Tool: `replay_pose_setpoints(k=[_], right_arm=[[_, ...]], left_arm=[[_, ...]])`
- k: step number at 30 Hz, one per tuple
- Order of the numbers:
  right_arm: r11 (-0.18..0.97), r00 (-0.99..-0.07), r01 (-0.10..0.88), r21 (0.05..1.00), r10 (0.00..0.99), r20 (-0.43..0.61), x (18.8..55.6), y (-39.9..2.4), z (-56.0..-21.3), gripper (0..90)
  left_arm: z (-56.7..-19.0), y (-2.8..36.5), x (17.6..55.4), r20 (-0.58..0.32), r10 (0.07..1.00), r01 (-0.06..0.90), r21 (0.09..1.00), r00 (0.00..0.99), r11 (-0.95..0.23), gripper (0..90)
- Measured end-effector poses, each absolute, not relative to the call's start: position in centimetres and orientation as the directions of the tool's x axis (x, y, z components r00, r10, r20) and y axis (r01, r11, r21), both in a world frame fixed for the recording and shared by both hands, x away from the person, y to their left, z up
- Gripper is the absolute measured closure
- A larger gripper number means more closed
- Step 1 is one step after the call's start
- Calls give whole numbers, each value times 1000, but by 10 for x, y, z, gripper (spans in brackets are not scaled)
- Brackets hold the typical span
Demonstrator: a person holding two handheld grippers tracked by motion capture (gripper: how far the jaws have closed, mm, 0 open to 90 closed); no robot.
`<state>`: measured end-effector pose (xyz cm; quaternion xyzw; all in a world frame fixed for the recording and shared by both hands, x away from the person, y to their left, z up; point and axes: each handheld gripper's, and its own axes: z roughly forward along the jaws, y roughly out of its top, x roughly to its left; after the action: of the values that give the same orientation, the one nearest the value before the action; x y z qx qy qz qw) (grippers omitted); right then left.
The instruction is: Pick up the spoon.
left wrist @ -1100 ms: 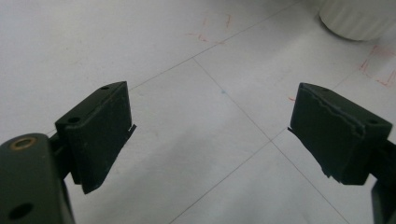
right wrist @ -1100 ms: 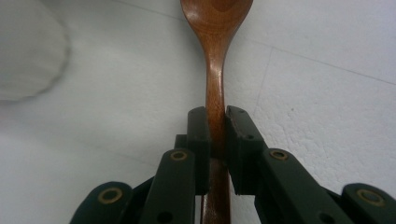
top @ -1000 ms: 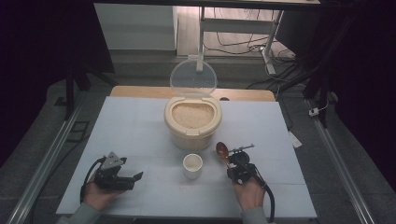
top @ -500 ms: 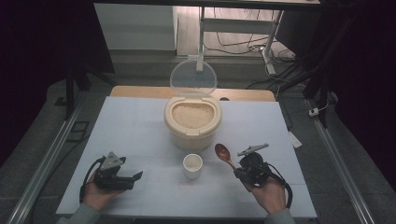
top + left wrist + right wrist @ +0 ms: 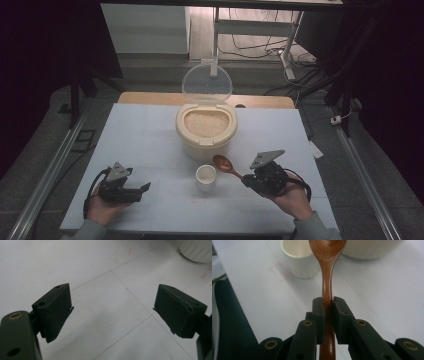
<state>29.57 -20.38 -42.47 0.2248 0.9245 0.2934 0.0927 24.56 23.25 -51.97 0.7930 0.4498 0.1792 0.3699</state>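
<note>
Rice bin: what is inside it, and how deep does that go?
The bin stands with its clear lid swung up. Pale rice covers the whole opening, close to the rim. The surface hides everything below it, so its depth cannot be told.

No readable text from my station
I see only faint red scribbles on the table [image 5: 120,255], which I cannot read
</note>
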Motion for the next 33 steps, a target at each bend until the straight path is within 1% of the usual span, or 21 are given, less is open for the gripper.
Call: replay_pose_setpoints(k=[4, 5, 6, 10, 13, 15, 17, 18, 19, 23, 26, 28, 33], right_arm=[[753, -919, 289, 592, 392, -50, 302, -194, -423, 806], [753, -919, 289, 592, 392, -50, 302, -194, -423, 806], [759, -926, 267, 594, 372, -59, 303, -190, -424, 806], [784, -941, 235, 574, 331, -66, 306, -176, -426, 806], [800, -953, 211, 562, 296, -64, 308, -165, -426, 805], [803, -954, 212, 557, 293, -60, 307, -163, -426, 805], [824, -965, 174, 539, 251, -72, 307, -155, -428, 805], [827, -967, 169, 536, 245, -72, 306, -154, -428, 806], [827, -967, 169, 536, 245, -72, 306, -154, -428, 806], [841, -978, 130, 526, 195, -70, 302, -146, -430, 805], [843, -981, 120, 525, 183, -70, 300, -144, -431, 805], [848, -985, 106, 520, 162, -63, 300, -142, -432, 806], [851, -987, 96, 517, 147, -58, 299, -138, -434, 805]], left_arm=[[-518, 232, 246, -50, 843, 583, 744, 536, -327, 160], [-517, 232, 247, -48, 841, 582, 743, 539, -331, 160], [-517, 232, 246, -46, 839, 580, 743, 542, -334, 160], [-514, 232, 244, -48, 830, 571, 748, 555, -339, 163], [-510, 233, 241, -51, 814, 555, 756, 578, -347, 173], [-506, 233, 240, -53, 800, 544, 760, 598, -356, 176], [-499, 230, 238, -50, 776, 520, 768, 629, -373, 180], [-491, 226, 234, -35, 759, 495, 778, 651, -388, 181], [-491, 226, 234, -35, 759, 495, 778, 651, -388, 185], [-466, 206, 225, 7, 708, 421, 799, 707, -429, 202], [-452, 185, 221, 52, 658, 373, 788, 751, -489, 205], [-447, 171, 221, 68, 625, 350, 779, 778, -521, 206], [-441, 145, 231, 86, 579, 322, 760, 811, -564, 213]])
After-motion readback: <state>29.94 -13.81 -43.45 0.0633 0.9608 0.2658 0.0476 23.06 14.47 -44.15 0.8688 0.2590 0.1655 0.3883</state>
